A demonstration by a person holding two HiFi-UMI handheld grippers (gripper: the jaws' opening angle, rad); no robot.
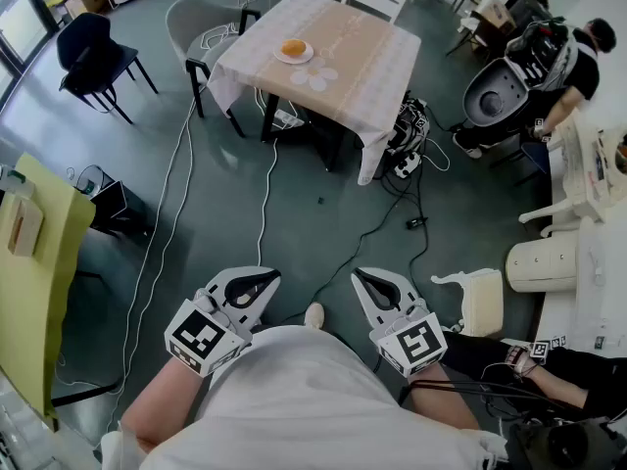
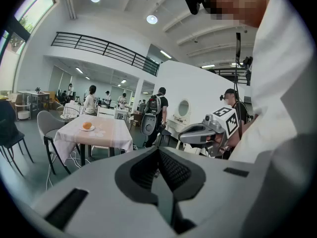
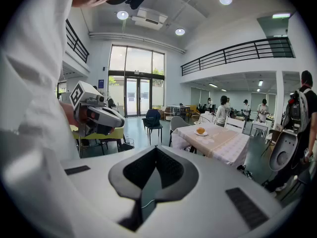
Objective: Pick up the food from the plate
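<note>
The food [image 1: 293,47] lay on its plate [image 1: 307,57] on the far surface [image 1: 372,57], well apart from the left gripper [image 1: 265,280] and right gripper [image 1: 361,279], fingers pressed together and empty, so the approach seemed in hand, next needing spread fingers

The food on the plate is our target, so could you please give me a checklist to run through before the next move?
1. The food sits on its plate on the table: ok.
2. The left gripper is open for a grasp: not ok; its jaws are shut with nothing between them.
3. The right gripper is open: not ok; it is also shut and empty.
4. Both grippers are near the table: not ok; they are far back from it, across the floor.
5. The walking path is free: not ok; cables trail across the floor.
</note>
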